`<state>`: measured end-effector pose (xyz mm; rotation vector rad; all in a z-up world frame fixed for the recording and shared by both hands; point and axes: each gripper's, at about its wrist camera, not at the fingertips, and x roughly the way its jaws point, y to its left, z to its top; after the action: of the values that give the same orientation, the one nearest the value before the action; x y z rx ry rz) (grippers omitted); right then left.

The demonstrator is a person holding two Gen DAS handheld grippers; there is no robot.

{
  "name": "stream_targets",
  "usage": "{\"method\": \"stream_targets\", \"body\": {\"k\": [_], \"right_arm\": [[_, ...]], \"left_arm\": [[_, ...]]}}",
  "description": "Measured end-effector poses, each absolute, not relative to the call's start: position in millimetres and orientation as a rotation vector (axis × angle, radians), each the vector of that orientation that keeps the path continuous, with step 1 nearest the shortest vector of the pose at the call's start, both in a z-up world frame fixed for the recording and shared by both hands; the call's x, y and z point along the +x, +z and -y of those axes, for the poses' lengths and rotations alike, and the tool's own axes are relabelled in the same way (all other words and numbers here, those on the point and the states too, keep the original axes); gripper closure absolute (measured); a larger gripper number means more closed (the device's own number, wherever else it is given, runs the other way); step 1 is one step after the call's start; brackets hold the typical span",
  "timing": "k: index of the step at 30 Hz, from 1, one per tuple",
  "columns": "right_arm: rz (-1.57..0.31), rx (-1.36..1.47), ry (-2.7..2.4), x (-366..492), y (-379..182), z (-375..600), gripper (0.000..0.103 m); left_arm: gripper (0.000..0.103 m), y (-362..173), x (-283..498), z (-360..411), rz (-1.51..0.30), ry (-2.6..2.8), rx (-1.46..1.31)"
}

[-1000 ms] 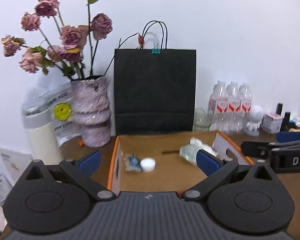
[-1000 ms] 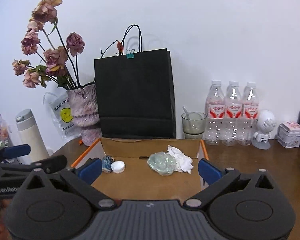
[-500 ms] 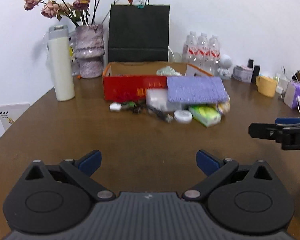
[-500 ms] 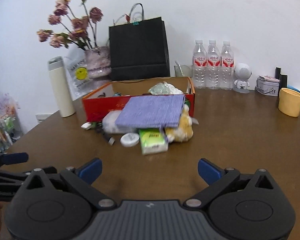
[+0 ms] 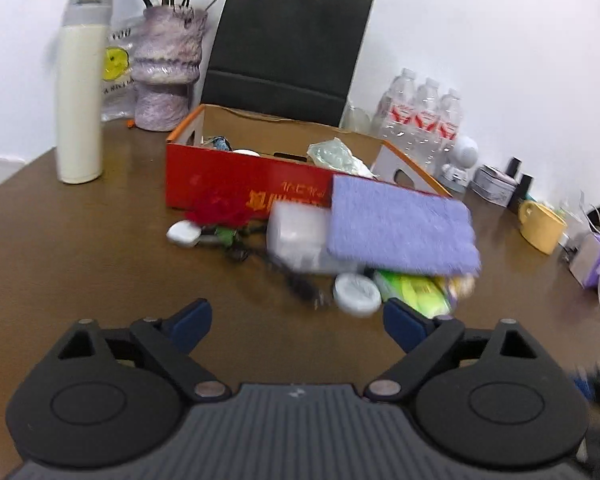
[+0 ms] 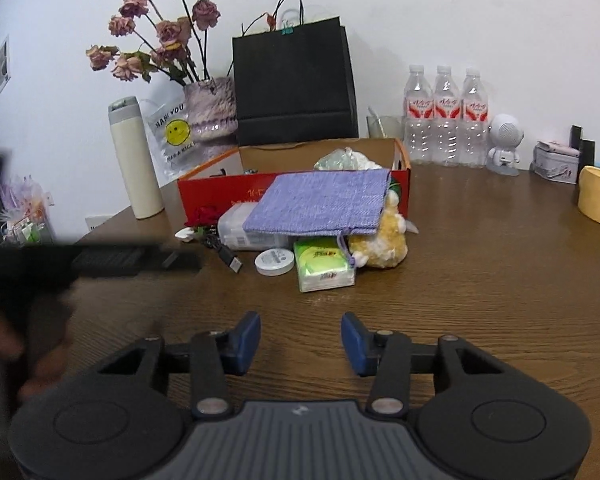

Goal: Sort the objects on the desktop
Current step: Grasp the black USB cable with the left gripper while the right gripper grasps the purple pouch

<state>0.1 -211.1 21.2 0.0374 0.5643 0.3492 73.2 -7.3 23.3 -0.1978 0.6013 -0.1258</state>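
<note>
Left wrist view: brown tabletop [image 5: 80,248] against white wall. Left gripper [image 5: 296,318], jaws wide but closing, nothing btwn them. Clutter pile lies ahead and right of fingers, at front wall of red box [image 5: 236,180]: 1 purple cloth [image 5: 400,228], 1 white round lid [image 5: 357,289].

Right wrist view: right gripper [image 6: 300,342], jaws half-spread and closing, empty. 1 green tissue pack [image 6: 324,266] straight ahead, long axis running away from fingers; right hand nearer. 1 yellow plush [image 6: 380,240], 3 bottles [image 6: 446,116] at far edge.
</note>
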Motion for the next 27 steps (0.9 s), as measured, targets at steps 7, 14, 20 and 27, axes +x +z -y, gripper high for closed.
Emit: {"method": "stream_targets", "body": {"k": [7, 14, 20, 27], "right_arm": [[-0.556, 0.026, 0.329, 14, 21, 218, 0.059], [-0.541, 0.071, 0.307, 67, 26, 226, 0.053], [-0.549, 0.093, 0.314, 145, 34, 218, 0.042], [-0.541, 0.015, 0.306, 162, 32, 199, 0.101]], "left_arm": [[0.062, 9, 139, -5, -0.668, -0.104, -0.301], [0.091, 7, 113, -18, -0.654, -0.147, -0.341], [0.095, 16, 74, -22, -0.641, -0.185, -0.284], [0.095, 19, 34, -27, -0.674, -0.217, -0.208]]}}
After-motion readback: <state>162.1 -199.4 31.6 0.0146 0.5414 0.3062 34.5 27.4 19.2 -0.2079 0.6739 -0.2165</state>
